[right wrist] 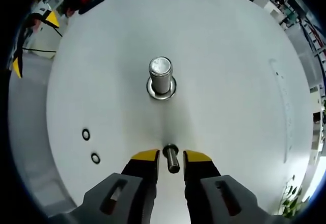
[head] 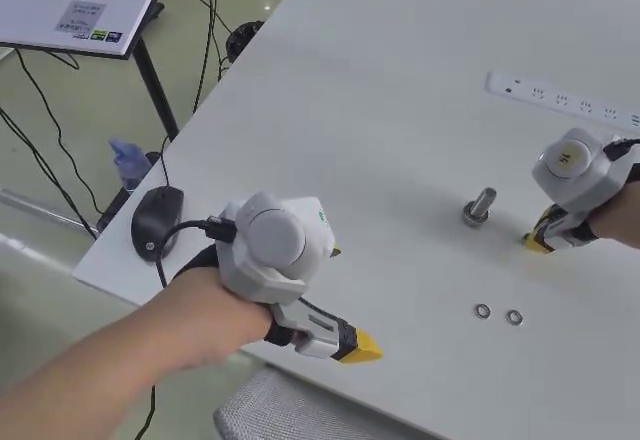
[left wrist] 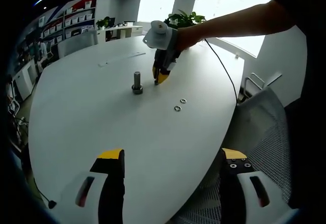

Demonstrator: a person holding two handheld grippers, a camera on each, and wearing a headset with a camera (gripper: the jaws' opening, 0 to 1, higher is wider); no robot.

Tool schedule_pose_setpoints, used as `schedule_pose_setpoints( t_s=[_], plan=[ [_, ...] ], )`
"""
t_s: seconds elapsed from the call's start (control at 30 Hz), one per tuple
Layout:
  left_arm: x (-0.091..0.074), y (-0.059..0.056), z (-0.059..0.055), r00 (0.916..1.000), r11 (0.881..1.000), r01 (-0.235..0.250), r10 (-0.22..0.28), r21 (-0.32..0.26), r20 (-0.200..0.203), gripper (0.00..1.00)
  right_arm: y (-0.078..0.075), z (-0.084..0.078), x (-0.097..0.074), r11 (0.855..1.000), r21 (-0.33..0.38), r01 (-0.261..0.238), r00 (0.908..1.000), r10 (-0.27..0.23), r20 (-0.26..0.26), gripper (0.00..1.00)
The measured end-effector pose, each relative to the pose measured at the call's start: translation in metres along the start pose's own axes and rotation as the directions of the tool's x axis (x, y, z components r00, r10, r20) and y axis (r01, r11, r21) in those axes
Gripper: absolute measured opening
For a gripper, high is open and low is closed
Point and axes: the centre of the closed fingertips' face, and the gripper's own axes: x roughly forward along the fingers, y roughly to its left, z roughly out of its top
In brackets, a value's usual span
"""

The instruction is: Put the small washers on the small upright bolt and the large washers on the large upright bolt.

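Observation:
The large bolt (head: 480, 207) (right wrist: 161, 79) (left wrist: 137, 82) stands upright on the white table (head: 380, 110). Just right of it in the head view, my right gripper (head: 538, 243) (right wrist: 171, 159) (left wrist: 159, 77) is down at the tabletop, shut on the small bolt (right wrist: 170, 158), which stands upright between its yellow tips. Two small washers (head: 483, 311) (head: 514, 317) (right wrist: 85, 134) (left wrist: 180, 104) lie flat side by side nearer the front edge. My left gripper (head: 348, 300) (left wrist: 170, 158) hovers over the front-left of the table, open, with nothing between its fingers.
A white power strip (head: 560, 100) lies at the table's far right. A black mouse (head: 157, 220) sits at the left corner. Off the table's left edge are a laptop (head: 70, 0) on a stand, cables and a spray bottle (head: 128, 163). A grey chair (head: 270, 410) stands at the front edge.

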Motion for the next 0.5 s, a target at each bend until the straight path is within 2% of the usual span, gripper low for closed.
schedule_pose_setpoints(
  t_s=[0.27,0.37,0.5],
  plan=[
    [-0.001,0.001,0.002,1.0000,1.000,0.001,-0.001,0.008,0.005,0.76,0.000,-0.002,-0.007,1.000,0.012,-0.008,0.9999,0.008,0.008,0.27],
    [-0.002,0.002,0.003,1.0000,1.000,-0.002,0.002,0.016,0.007,0.78,-0.001,0.002,-0.012,1.000,0.025,-0.005,0.9995,0.004,0.030,0.30],
    [-0.007,0.006,0.013,0.9994,0.999,-0.022,0.021,0.031,0.026,0.82,-0.004,0.004,-0.019,0.999,0.041,0.007,0.9987,-0.010,0.051,0.37]
  ],
)
